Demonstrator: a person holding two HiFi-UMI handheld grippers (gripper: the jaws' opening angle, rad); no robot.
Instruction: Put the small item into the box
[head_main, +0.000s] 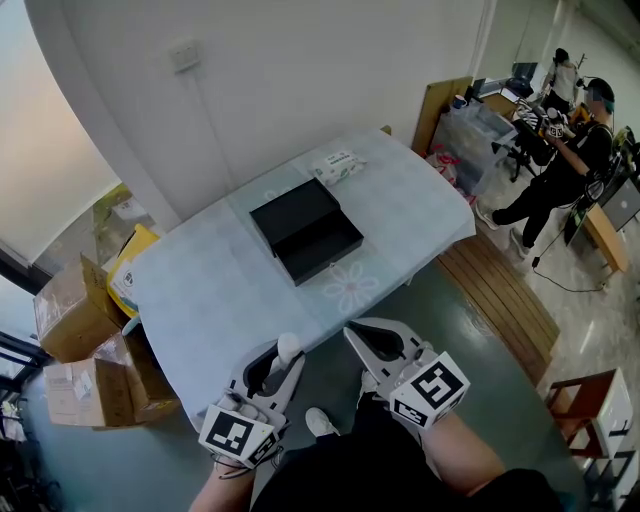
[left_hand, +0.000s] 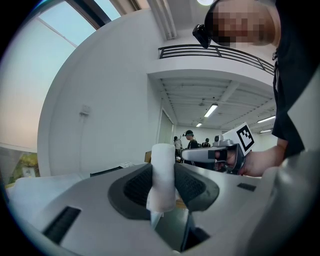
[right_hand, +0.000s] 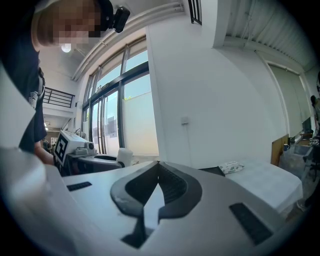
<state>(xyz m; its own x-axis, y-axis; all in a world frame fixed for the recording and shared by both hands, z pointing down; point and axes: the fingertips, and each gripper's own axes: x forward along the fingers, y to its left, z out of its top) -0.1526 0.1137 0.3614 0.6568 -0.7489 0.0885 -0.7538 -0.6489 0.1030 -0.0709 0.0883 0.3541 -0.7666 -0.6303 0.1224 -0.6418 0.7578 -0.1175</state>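
Small white item (head_main: 289, 348) is gripped in the left claw (head_main: 284, 358) in the head view, held short of the tabletop (head_main: 200, 290) on which the open black box (head_main: 305, 229) is set. In the left gripper view it is clamped upright between the pads. In the right gripper view the right claw (right_hand: 158, 167) is closed, tips touching

box (head_main: 305, 230) on tabletop (head_main: 220, 290), near its middle. packet (head_main: 338, 166) behind box, close to far edge, apart from it. cardboard cartons (head_main: 75, 320) on floor left of tabletop. wooden boards (head_main: 500, 295) on floor right of it; plastic bin (head_main: 478, 135) beyond those. person (head_main: 565, 165) standing at far right, past the bin. left claw (head_main: 286, 352) and right claw (head_main: 352, 332) side by side before near edge of tabletop. small item (head_main: 288, 346) between left claw's jaws.
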